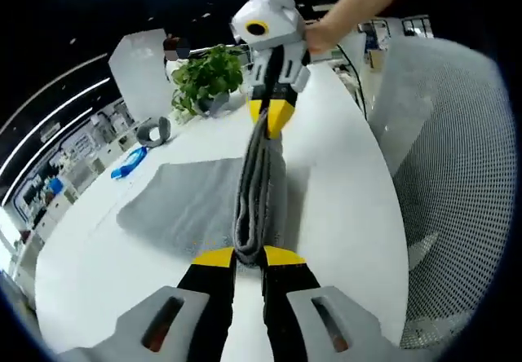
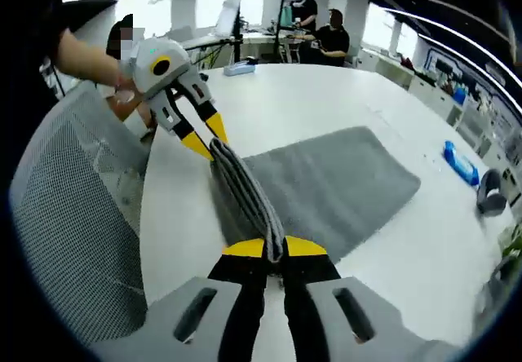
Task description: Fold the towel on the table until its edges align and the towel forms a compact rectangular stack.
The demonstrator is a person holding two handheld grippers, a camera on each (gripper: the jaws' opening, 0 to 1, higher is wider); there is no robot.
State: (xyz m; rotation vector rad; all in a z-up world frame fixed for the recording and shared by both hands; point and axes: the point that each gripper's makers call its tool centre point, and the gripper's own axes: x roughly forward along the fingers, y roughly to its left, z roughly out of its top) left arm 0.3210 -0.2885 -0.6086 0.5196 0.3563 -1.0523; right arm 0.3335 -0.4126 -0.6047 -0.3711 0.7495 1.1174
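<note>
One towel [image 1: 204,203]; one plant [image 1: 208,77]; two grippers [image 1: 249,258] [image 2: 274,248]

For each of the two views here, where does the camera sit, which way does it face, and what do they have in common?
Left gripper view: rides on the left gripper, looking along the stretched grey towel toward the right gripper; a person's forearm shows.
Right gripper view: rides on the right gripper, looking back along the towel at the left gripper and the hand holding it.
Shared: both see the towel edge clamped at each end, the white table, and the mesh chair.
</note>
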